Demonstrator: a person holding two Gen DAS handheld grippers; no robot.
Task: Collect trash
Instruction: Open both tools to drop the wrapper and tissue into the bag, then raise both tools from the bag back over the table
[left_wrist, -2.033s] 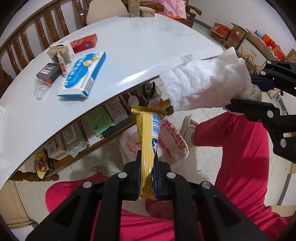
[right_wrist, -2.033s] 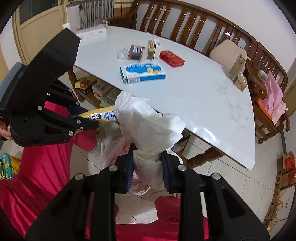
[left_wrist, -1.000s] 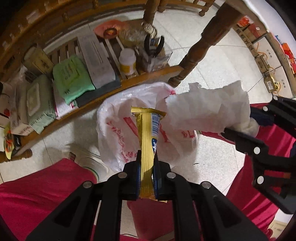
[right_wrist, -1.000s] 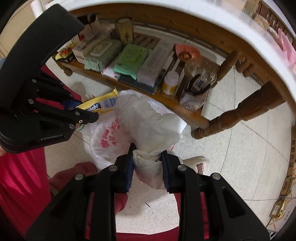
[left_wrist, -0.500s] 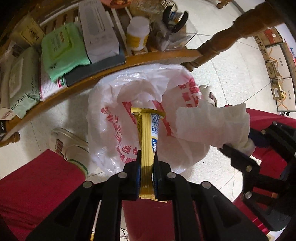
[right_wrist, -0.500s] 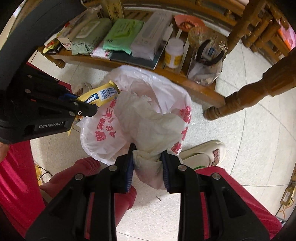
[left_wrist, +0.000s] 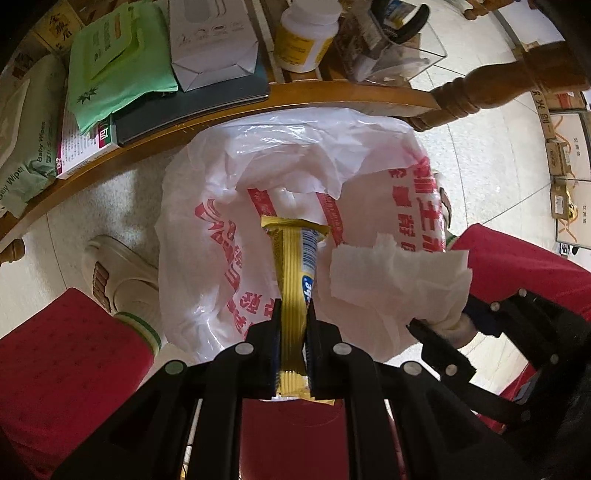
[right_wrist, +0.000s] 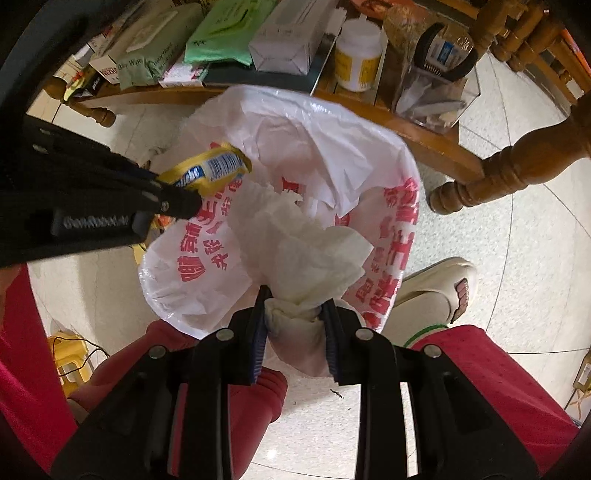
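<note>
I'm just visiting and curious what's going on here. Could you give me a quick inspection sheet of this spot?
Surface: pale tiled floor; white plastic bag with red print stands open on it.
Job's things: yellow snack wrapper and crumpled white tissue, both above the bag's mouth.
Clutter: low wooden shelf carrying a green wipes pack, white box, yellow-labelled bottle.
Grippers: left gripper shut on the wrapper; right gripper shut on the tissue.
Cables: thin dark wire by a yellow stool.
Surroundings: person's red trousers, pale slippers, turned table leg, cardboard boxes.
</note>
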